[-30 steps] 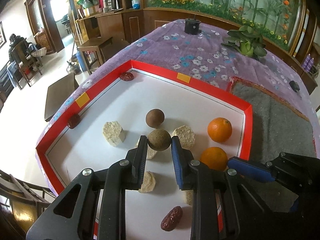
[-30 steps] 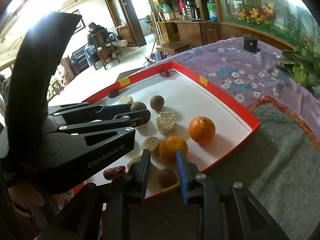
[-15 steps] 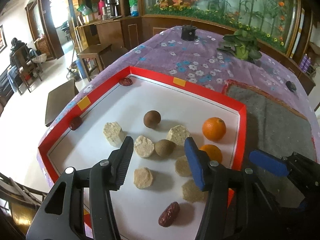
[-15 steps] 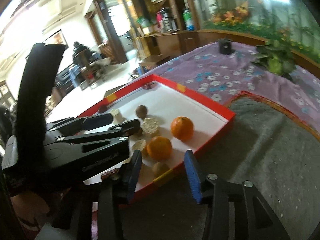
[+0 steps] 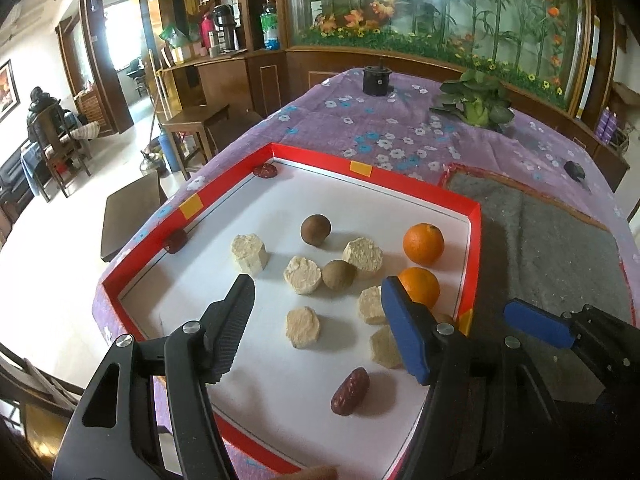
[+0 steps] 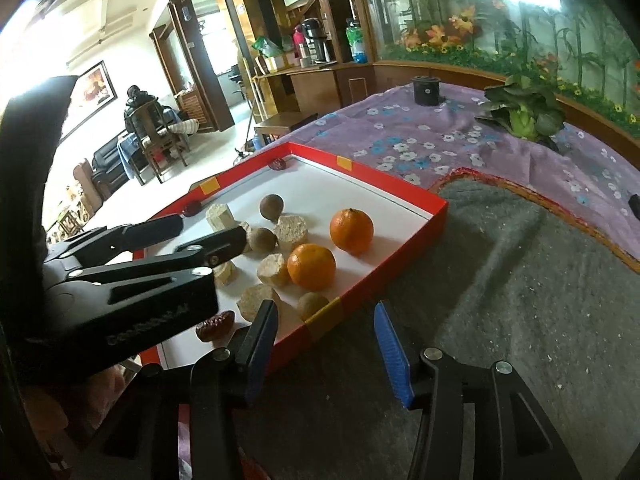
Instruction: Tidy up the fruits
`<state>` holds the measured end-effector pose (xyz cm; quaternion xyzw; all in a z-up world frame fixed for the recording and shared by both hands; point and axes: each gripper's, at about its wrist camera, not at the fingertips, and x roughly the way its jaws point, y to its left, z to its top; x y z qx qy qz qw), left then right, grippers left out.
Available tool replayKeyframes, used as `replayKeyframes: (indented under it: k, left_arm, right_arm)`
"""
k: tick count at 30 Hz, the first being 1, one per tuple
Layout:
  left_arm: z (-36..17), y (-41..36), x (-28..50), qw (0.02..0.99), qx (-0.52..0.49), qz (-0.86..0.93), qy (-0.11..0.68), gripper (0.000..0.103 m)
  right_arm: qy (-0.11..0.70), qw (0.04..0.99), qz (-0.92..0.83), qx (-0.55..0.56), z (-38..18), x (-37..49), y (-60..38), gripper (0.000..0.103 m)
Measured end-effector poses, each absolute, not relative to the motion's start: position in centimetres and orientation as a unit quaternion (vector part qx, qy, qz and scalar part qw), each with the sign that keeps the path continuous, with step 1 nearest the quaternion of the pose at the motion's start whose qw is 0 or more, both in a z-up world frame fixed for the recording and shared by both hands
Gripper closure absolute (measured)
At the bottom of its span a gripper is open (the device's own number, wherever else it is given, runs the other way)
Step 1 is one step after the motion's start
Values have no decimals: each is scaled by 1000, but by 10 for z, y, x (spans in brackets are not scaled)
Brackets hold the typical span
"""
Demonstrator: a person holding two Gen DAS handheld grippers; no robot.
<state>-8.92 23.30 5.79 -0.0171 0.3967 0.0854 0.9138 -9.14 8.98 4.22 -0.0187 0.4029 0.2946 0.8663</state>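
Your left hand-held gripper [image 5: 318,328] hangs above the near half of the red-walled tray [image 5: 372,168] with its jaws spread wide and nothing between them. Your right hand-held gripper [image 6: 326,344] is equally wide open and empty, poised over the grey felt mat [image 6: 520,280] just outside the tray's near wall.

All the fruit you can see lies inside the tray or on its red rim, and it looks only loosely grouped. The two oranges [image 5: 423,243] sit close together by the right wall. One brown round fruit [image 5: 316,230] stands apart toward the middle, a second [image 5: 339,275] is wedged among the pale cut chunks [image 5: 248,253], and a third [image 6: 313,305] sits near the yellow-taped part of the near wall. One red date [image 5: 350,391] lies nearest you; two more rest on the left rim and at the far corner [image 5: 265,170].

So I judge most of the sorting still ahead of you: the brown fruits and the dates are scattered, and the chunks lie in no clear order.

The only lettering is embossed on the left tool's body in the right wrist view, too blurred to read. The yellow tape patches [image 5: 361,168] are blank.
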Motion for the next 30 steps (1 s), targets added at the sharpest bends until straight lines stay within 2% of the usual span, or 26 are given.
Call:
replayKeyframes:
  k: [30]
  left_arm:
    - [59,229,-88,914,-13,93,395,37]
  right_arm:
    - [413,861,295,-23,38,-85,90,54]
